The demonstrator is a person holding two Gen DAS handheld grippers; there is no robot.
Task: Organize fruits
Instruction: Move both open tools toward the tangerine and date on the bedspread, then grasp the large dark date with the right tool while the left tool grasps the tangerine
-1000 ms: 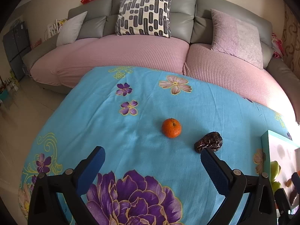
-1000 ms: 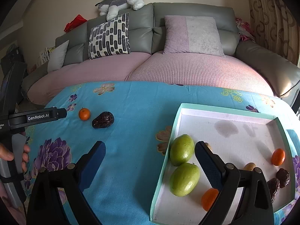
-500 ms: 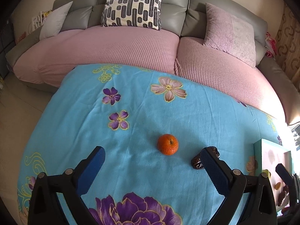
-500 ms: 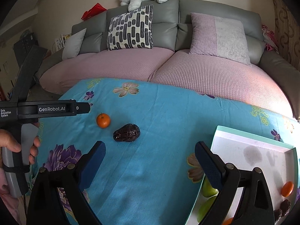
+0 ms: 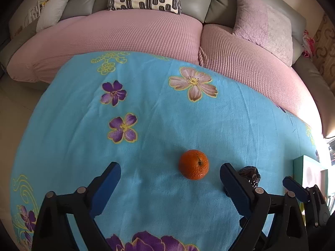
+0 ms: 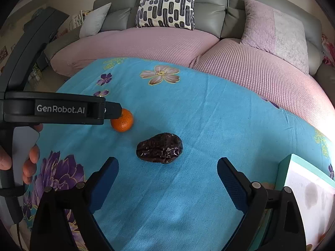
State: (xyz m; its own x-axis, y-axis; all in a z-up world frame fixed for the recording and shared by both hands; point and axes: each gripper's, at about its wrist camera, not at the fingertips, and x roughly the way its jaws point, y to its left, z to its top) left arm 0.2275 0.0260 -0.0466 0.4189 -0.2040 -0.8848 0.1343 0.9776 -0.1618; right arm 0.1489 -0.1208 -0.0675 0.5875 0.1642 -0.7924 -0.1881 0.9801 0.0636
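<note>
A small orange [image 5: 193, 164] lies on the blue flowered cloth [image 5: 159, 113], between the open fingers of my left gripper [image 5: 170, 174] and nearer the right finger. A dark wrinkled date [image 5: 250, 174] sits just right of it, partly hidden behind that finger. In the right wrist view the date [image 6: 159, 148] lies just ahead of my open right gripper [image 6: 167, 170], a little left of centre, and the orange [image 6: 122, 120] sits farther left, under the left gripper's finger. The teal-rimmed white tray [image 6: 284, 171] shows at the right edge.
A pink and grey sofa [image 5: 146, 31] with cushions runs along the far side of the cloth. A person's hand [image 6: 31, 161] holds the left gripper's handle at the left of the right wrist view. The tray's rim [image 5: 298, 167] is at the right.
Both grippers have moved forward and down toward the fruits. The orange now lies between the left fingers. The right gripper has swung left off the tray to face the date.
</note>
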